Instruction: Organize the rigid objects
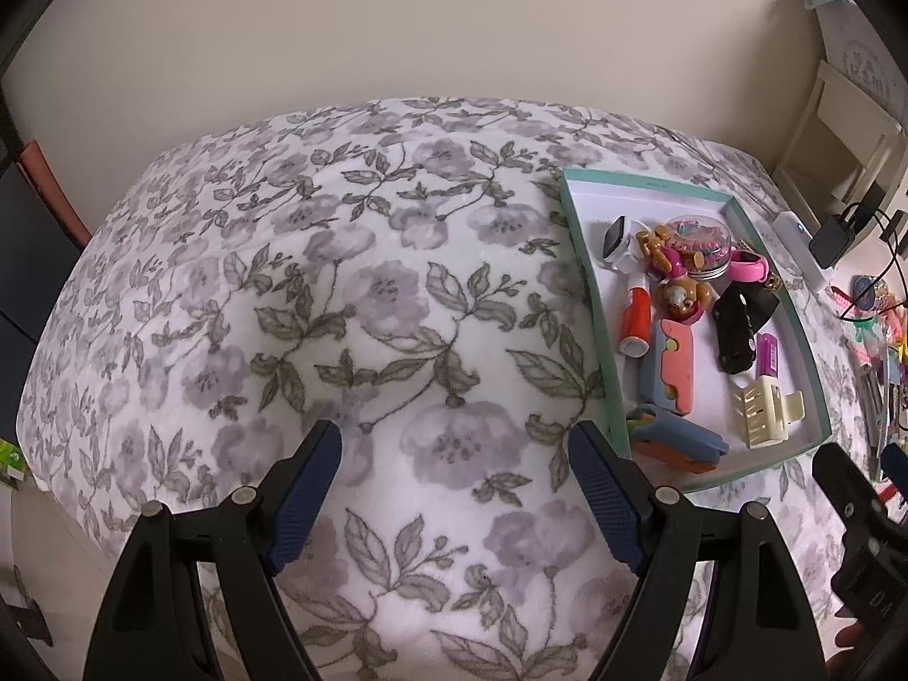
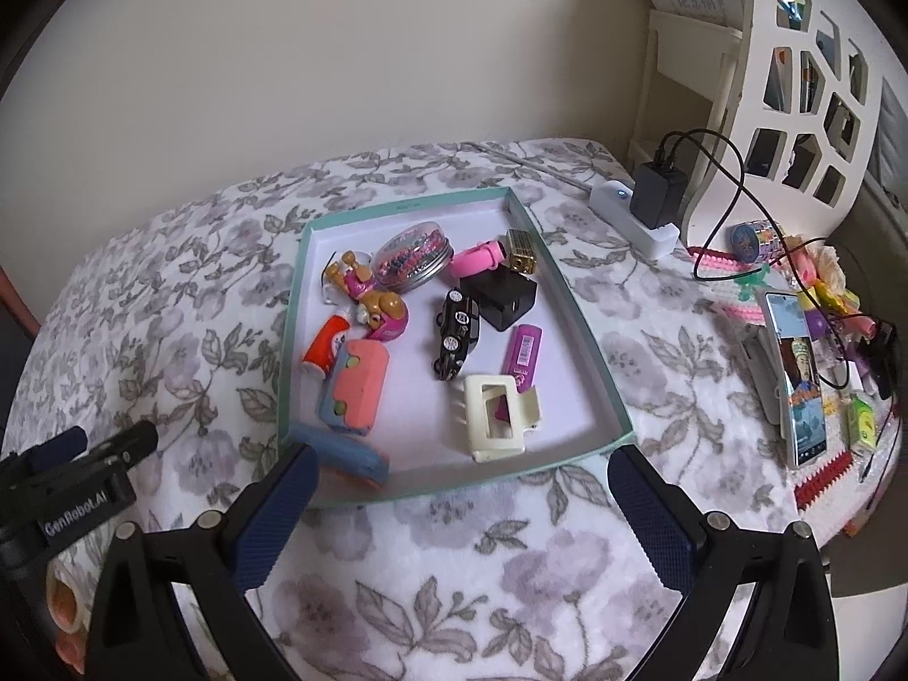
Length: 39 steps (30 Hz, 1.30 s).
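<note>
A shallow teal-rimmed box (image 2: 616, 397) (image 1: 590, 306) lies on the flowered bedspread, filled with small items: a black toy car (image 2: 454, 335), a cream hair claw (image 2: 491, 417), a purple stick (image 2: 525, 354), a pink-and-blue case (image 2: 357, 383), a red tube (image 2: 323, 349), a puppy figure (image 2: 380, 298) and a black charger cube (image 2: 502, 295). My right gripper (image 2: 459, 476) hovers open at the box's near edge with nothing between its fingers. Over bare bedspread to the left of the box, my left gripper (image 1: 454, 454) stands open and empty.
A white power strip (image 2: 630, 210) with a black adapter and cables sits beyond the box on the right. A phone (image 2: 797, 374) leans among hair accessories and small clutter at the far right. A white cut-out shelf (image 2: 794, 74) stands behind. Wall runs along the back.
</note>
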Tool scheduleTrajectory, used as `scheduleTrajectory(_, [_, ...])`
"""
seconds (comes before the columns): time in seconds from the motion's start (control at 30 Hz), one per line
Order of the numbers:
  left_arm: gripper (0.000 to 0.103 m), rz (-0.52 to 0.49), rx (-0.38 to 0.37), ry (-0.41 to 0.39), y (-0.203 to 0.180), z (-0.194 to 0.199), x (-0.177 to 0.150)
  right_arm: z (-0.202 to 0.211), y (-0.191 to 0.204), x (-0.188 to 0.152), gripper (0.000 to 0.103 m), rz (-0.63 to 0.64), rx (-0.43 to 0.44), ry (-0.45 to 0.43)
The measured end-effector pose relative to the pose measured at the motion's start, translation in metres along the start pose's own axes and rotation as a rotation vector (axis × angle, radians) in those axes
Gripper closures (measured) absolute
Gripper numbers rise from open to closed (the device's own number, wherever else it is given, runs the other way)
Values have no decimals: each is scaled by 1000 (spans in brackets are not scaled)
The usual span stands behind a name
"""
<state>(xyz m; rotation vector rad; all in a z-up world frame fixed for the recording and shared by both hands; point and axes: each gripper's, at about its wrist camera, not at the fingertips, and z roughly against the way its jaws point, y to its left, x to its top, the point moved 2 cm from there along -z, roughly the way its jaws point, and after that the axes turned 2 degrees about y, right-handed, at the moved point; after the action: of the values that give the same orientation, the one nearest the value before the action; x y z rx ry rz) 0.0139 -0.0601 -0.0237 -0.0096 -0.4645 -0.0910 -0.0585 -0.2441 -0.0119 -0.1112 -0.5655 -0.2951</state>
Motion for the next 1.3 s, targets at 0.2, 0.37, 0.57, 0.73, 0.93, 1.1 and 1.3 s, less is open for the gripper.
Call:
scheduleTrajectory(0.2, [20,12,-6,6,3,0,-2,4,2,-7,0,13,-4,-6])
scheduleTrajectory(0.37, [20,5,-4,9,2,0,-3,8,2,-7,0,7,-12,-21])
scheduleTrajectory(0.57, [20,3,-8,8,1,0,-2,8,3,-7,0,11,-13,-16])
scheduleTrajectory(0.73, [20,-2,-14,18,1,-1,-3,4,4,-7,0,14,-17,-4])
scheduleTrajectory(0.93, [20,-8,-15,20,-1,-1,-3,2,4,-8,0,13,-14,8])
scheduleTrajectory(1.1, [20,-19,-22,23,-3,-2,-3,1,3,-7,0,13,-15,8])
scheduleTrajectory(1.3, [20,-22,-32,23,-3,-3,-2,0,5,-7,0,20,-20,13])
